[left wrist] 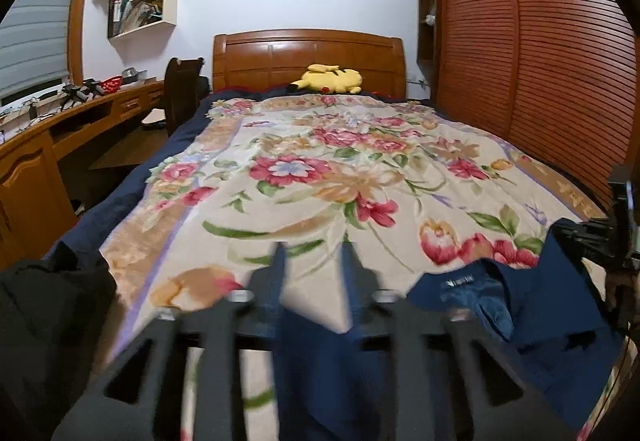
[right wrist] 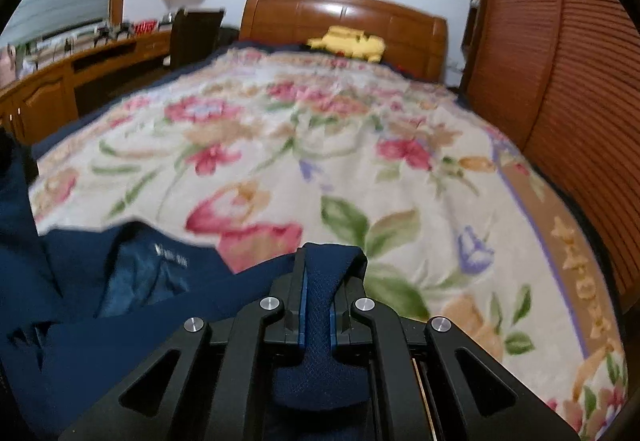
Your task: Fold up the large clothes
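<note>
garment: navy top (right wrist: 100,281), lying rumpled at the near end of the bed (left wrist: 320,169), collar label facing up
right gripper (right wrist: 316,281): jaws clamped tight on a bunch of the navy cloth
left gripper (left wrist: 312,273): jaws apart; cloth sits between them but the pads don't look like they're pressing, pretty blurry tbh
step: looks like laying the top out flat on the bed, no fold made yet
next: I'd guess the right lets go too, then both smooth it out and grab an edge or shoulder for the first fold
</note>
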